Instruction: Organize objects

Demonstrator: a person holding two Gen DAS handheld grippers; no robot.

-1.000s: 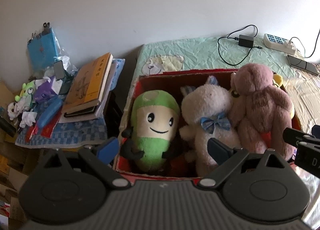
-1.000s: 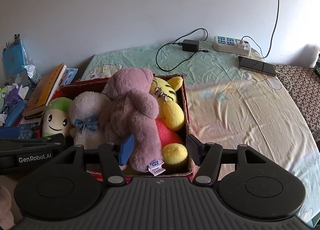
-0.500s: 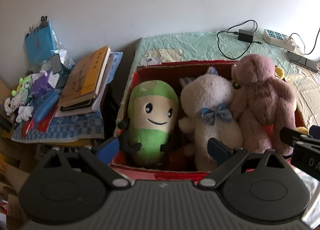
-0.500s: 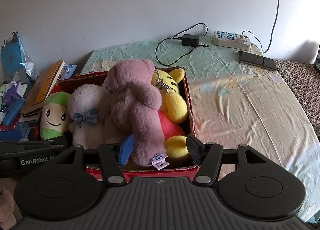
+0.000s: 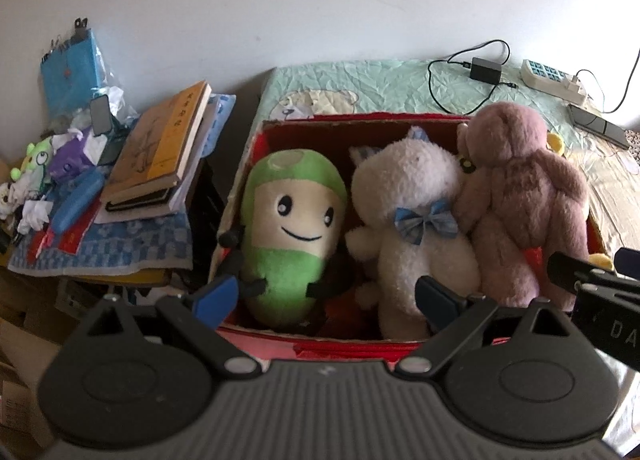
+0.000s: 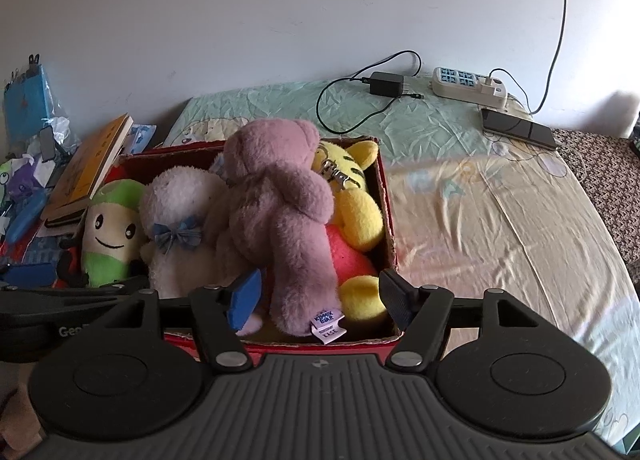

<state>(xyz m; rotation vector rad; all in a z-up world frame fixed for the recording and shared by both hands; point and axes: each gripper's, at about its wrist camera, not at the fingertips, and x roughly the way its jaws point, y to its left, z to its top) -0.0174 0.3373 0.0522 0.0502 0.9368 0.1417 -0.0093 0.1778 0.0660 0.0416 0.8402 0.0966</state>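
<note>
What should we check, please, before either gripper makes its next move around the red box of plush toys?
1. Left gripper empty, jaws wide: ok.
2. Right gripper free of the pink bear: ok, jaws opening, pads clear.
3. All four toys inside the red box: ok.
4. Pink bear settled: not ok, it lies atop the yellow tiger.
5. Green plush upright: ok.
6. More toys outside waiting: cannot tell.

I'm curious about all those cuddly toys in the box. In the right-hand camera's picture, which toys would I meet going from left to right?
Green smiling plush → white plush with a blue bow → pink teddy bear → yellow tiger plush, all packed in the red cardboard box.
</note>
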